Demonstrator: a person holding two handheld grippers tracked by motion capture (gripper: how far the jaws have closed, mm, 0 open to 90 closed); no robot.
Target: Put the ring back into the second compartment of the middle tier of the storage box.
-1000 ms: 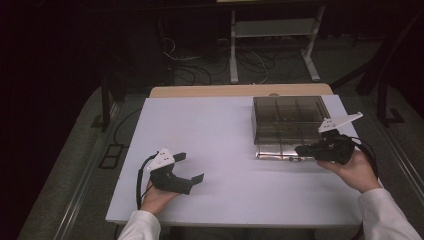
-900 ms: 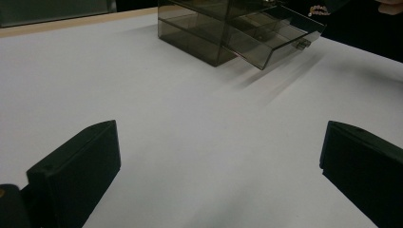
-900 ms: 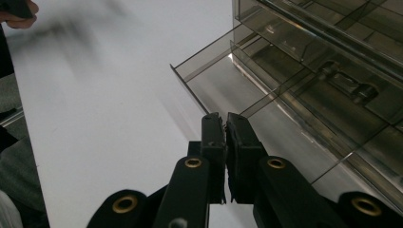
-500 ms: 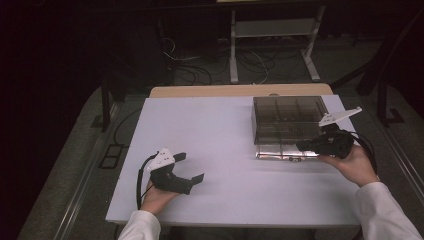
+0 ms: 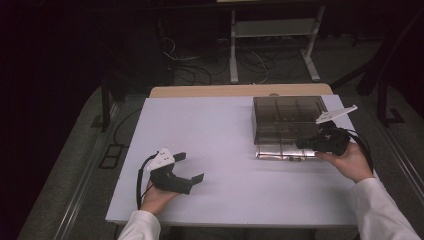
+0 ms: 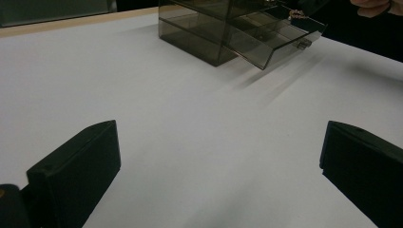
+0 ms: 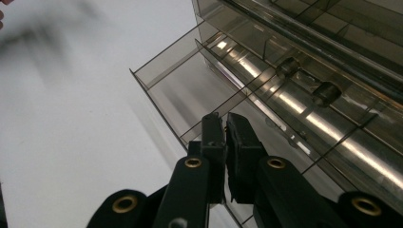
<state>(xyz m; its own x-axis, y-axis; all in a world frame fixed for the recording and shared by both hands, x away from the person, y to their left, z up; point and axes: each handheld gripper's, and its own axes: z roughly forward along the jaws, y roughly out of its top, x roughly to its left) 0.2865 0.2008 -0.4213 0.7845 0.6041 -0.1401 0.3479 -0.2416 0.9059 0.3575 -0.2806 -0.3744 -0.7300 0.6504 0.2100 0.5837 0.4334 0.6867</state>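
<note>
Smoked drawer box (image 5: pixel 286 119) at the worktop's (image 5: pixel 220 130) two o'clock, bottom drawer (image 5: pixel 285 151) out; right tongs (image 7: pixel 225 124) clenched on its front wall, left tongs (image 5: pixel 189 167) released at seven o'clock; risk: hard pull drags the unbraced box.

A drawer box (image 5: pixel 285 117) stands on the table (image 5: pixel 220 130) at its far right, with its lowest drawer (image 5: pixel 280 151) pulled out toward the person. The right tool (image 5: pixel 306 144) sits at that drawer's front right. The left tool (image 5: pixel 190 167) rests near the table's front left, well apart from the box.
</note>
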